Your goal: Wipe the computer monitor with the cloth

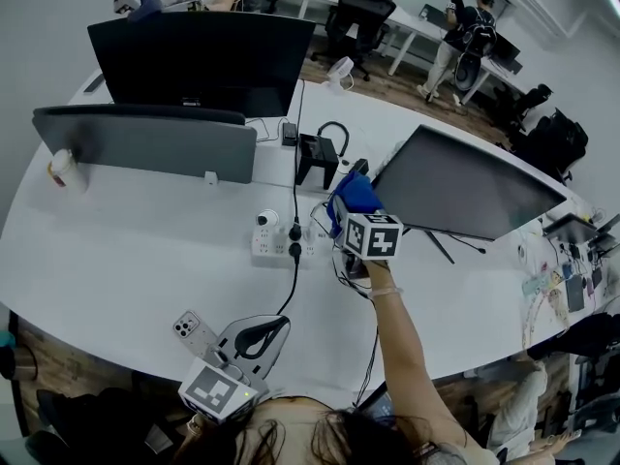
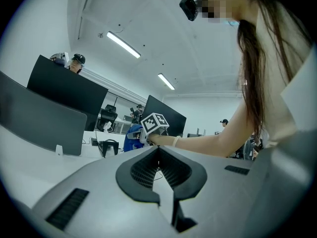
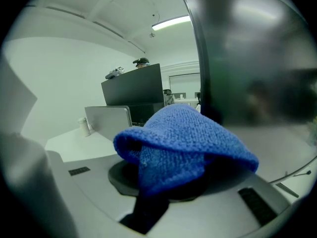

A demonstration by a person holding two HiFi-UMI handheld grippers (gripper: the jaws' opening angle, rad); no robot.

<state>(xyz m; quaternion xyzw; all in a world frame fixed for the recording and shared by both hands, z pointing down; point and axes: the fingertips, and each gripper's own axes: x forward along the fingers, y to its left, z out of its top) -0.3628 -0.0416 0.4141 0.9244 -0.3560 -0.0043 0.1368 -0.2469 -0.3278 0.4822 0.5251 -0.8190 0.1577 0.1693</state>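
Observation:
A dark, tilted computer monitor (image 1: pixel 465 187) stands on the white table (image 1: pixel 136 260) at the right. My right gripper (image 1: pixel 351 203) is shut on a blue cloth (image 1: pixel 355 192), held at the monitor's lower left corner. In the right gripper view the cloth (image 3: pixel 183 138) bulges over the jaws and hides them, with the monitor's screen (image 3: pixel 247 58) close on the right. My left gripper (image 1: pixel 281 324) hovers low by the table's front edge, far from the monitor. Its jaws meet at the tips (image 2: pixel 158 150) with nothing between them.
A grey monitor back (image 1: pixel 145 143) and a black monitor (image 1: pixel 203 61) stand at the back left. A white power strip (image 1: pixel 276 245) with black cables, a black stand (image 1: pixel 318 158), a phone (image 1: pixel 189 327) and a white bottle (image 1: pixel 63 172) lie on the table. A person (image 1: pixel 465 32) stands far back.

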